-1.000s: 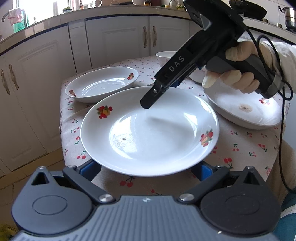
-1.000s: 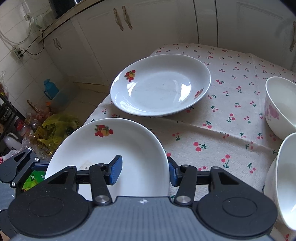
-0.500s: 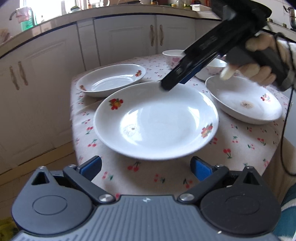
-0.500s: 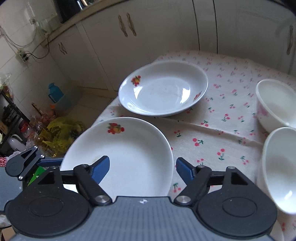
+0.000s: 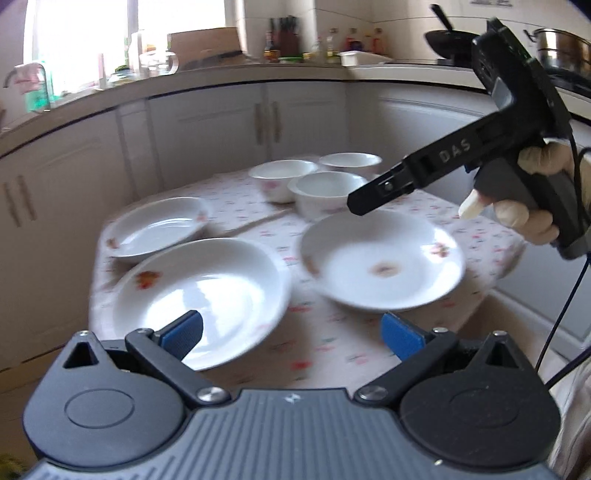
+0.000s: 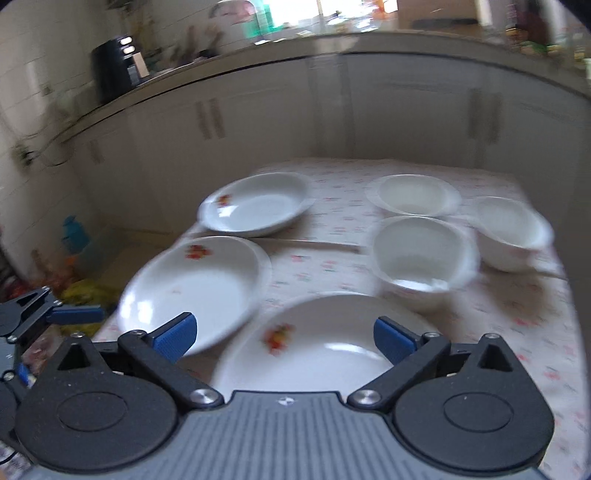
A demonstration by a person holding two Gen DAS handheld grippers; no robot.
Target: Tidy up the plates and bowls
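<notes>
White plates (image 5: 199,291) | fruit motifs | white bowls (image 6: 421,254) | cherry-print tablecloth (image 5: 332,347)

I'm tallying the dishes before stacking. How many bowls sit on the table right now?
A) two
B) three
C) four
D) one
B: the right wrist view shows three white bowls grouped at the far right of the table, apart from the three plates.

White cabinets (image 5: 207,125) curve under a pale counter (image 5: 221,79); a bright window (image 5: 85,33) glows behind; a cherry-print cloth (image 6: 517,306) covers the worktop.
</notes>
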